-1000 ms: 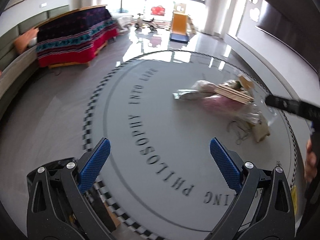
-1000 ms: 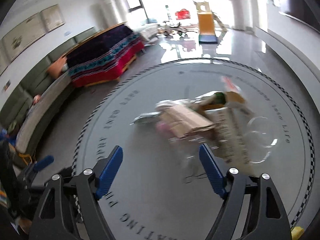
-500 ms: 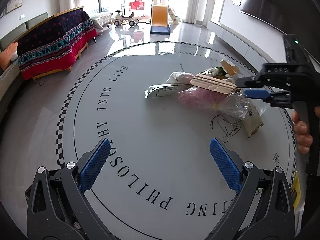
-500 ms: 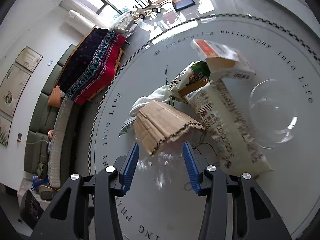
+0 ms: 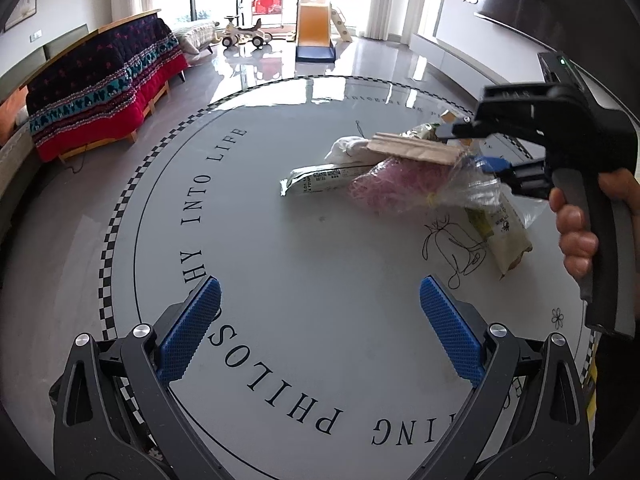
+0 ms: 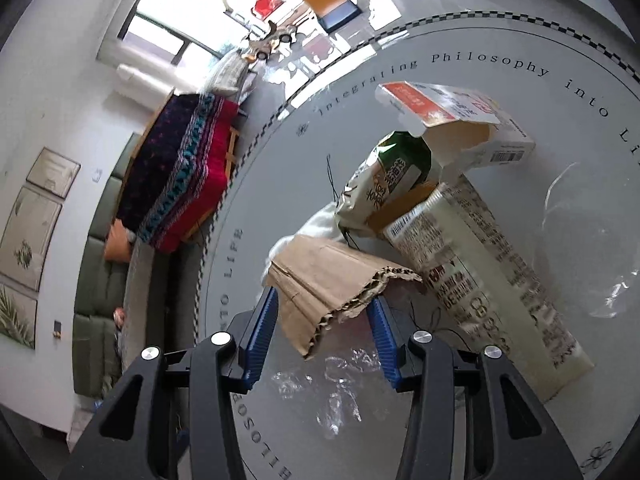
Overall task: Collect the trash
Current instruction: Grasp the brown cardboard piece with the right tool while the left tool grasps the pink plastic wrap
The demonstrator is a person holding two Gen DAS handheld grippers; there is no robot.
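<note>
A trash pile lies on the round grey table (image 5: 304, 240): a torn cardboard piece (image 6: 332, 276), a clear plastic bag with pink filling (image 5: 404, 184), a long printed packet (image 6: 488, 280), a green snack bag (image 6: 396, 172) and an open carton (image 6: 460, 120). My right gripper (image 6: 322, 312) is tilted down at the pile. Its jaws are closing, with the near end of the cardboard between the blue pads and touching both, and crumpled clear plastic (image 6: 340, 384) just beneath. A hand holds that gripper (image 5: 472, 148) in the left wrist view. My left gripper (image 5: 320, 300) hangs open over bare table.
A flat wrapper (image 5: 324, 174) and white tissue (image 5: 348, 146) lie left of the pile, thin black thread (image 5: 456, 244) in front. A clear plastic lid (image 6: 592, 248) rests at the right. Beyond the table are a blanket-covered bench (image 5: 104, 92), a green sofa (image 6: 104, 280) and a toy slide (image 5: 316, 32).
My right gripper rolled, dropped onto the pile and narrowed its jaws around the cardboard's near end. The left gripper drifted a little and stayed open.
</note>
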